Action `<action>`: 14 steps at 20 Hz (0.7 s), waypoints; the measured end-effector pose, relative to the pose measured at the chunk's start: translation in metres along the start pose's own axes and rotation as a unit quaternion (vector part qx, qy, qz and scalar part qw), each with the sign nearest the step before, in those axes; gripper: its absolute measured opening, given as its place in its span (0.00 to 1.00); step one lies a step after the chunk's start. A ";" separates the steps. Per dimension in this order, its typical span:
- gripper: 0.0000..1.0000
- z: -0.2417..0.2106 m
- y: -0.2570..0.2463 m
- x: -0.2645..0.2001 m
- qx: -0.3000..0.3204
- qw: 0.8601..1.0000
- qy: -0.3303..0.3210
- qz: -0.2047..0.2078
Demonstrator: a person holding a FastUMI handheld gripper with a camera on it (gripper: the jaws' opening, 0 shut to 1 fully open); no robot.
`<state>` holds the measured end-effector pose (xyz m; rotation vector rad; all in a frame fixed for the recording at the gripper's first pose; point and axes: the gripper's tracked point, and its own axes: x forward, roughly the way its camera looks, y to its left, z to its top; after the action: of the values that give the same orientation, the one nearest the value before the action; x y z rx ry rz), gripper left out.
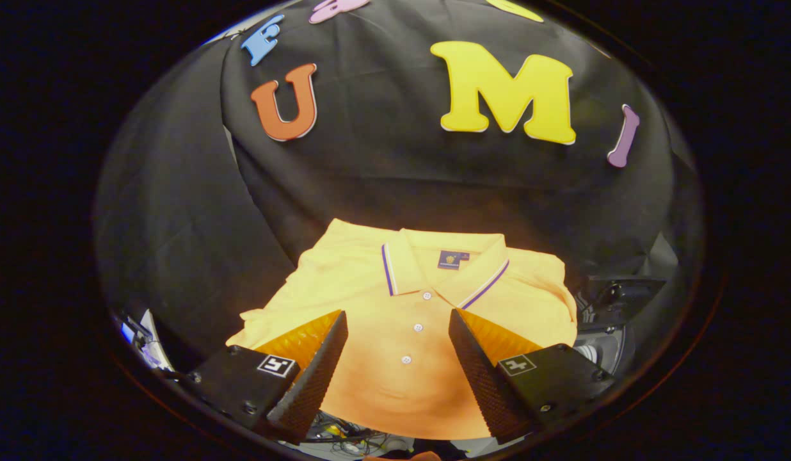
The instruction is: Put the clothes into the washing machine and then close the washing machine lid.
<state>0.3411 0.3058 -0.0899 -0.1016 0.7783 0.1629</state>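
Gripper view: a folded yellow polo shirt [402,301] lies flat on the black-draped surface [178,243], collar toward the booth wall, with the gripper [399,342] spread wide and empty, its fingers poised either side of the button placket. The fabric looks light, soft and likely to unfold when lifted, so pinching several folded layers near the front edge seems soundest. Open cloth lies left and beyond; dark equipment [616,298] crowds the shirt's right edge.
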 end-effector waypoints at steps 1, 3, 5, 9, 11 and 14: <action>1.00 0.001 -0.003 0.007 -0.003 1.000 0.020 -0.010; 1.00 0.001 -0.005 0.020 0.003 0.998 0.055 -0.021; 1.00 0.000 -0.008 0.029 0.005 0.995 0.089 -0.032; 1.00 -0.009 -0.006 0.038 0.008 0.987 0.157 -0.040; 1.00 -0.014 -0.005 0.041 0.008 0.982 0.186 -0.044; 1.00 -0.029 -0.005 0.044 0.012 0.971 0.234 -0.052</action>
<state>0.3533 0.3014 -0.1412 -0.1603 1.2433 0.0286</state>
